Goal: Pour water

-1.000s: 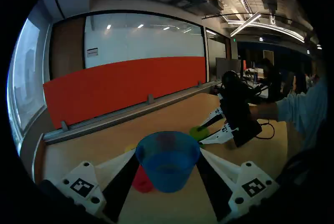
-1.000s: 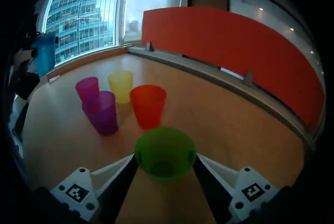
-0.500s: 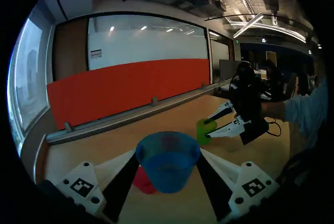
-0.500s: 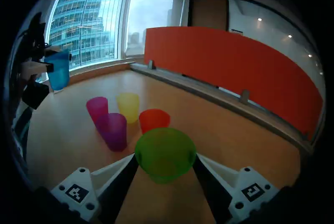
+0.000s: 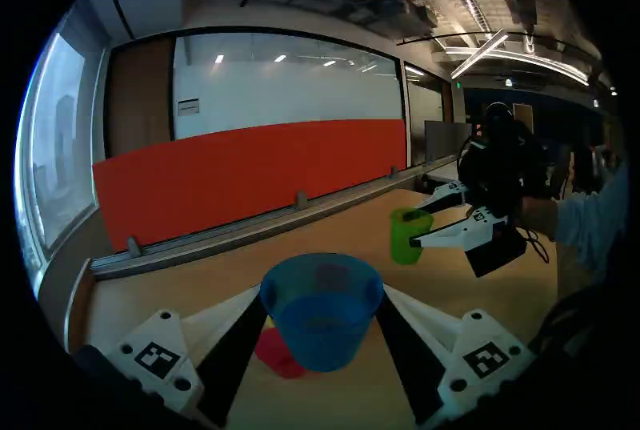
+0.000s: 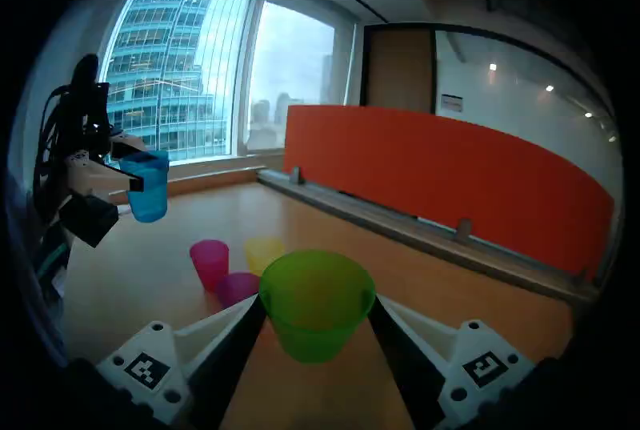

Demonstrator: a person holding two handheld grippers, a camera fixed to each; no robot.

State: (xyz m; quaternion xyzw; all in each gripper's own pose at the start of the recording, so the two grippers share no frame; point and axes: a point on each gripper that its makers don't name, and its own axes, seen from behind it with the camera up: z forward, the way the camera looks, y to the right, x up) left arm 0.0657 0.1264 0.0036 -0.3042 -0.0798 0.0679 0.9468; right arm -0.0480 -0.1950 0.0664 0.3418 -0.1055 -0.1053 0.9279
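1. The blue cup [image 5: 322, 322] was seen pinched btwn the fingers of the left tongs [image 5: 322, 302], both pressed on its walls just under the rim. The high grip was prob. chosen so the cup could be tipped w/o slipping.
2. It was held upright, mouth level, in the air above the desk [image 6: 488, 310]. Water appeared to be inside, approx. half full, so it was judged to be the pouring cup, w/ nothing being spilled.
3. The green cup [image 6: 317, 302] was clamped the same way by the right tongs [image 6: 318, 310]. It was upright and looked empty, so it was likely being offered as the receiver.
4. The two cups were held well apart, facing each other across the desk. The pour was judged not yet begun, and that gap would need closing first.
5. A pink cup [image 6: 210, 262], yellow cup [image 6: 262, 252] and purple cup [image 6: 238, 287] were left grouped on the desk below the green one. A red cup [image 5: 278, 350] was glimpsed under the blue one. The raised hold was prob. meant to keep clear of them.
6. Risk noted: if the blue cup were tilted before its rim was over the green mouth, water would be lost onto the desk.
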